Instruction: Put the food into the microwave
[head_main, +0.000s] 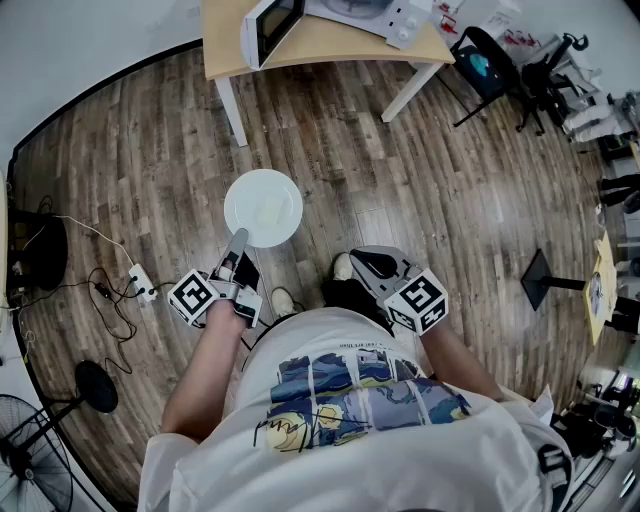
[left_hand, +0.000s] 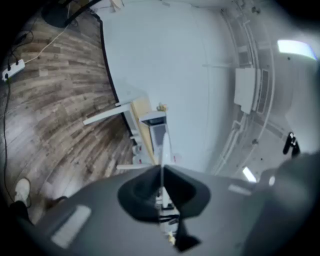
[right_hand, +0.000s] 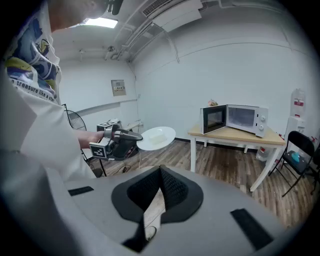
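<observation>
One rim pinch: left claw was clamped on plate, probably stiff, slick, breakable, with food loose ahead, so best kept level; right claw was closed, empty.

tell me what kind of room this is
Probably a lab or office test room rather than a home kitchen: the microwave stands, door open, on a plain wooden table against bare white walls, with a folding chair nearby and a power strip with loose cables on the floor.
</observation>
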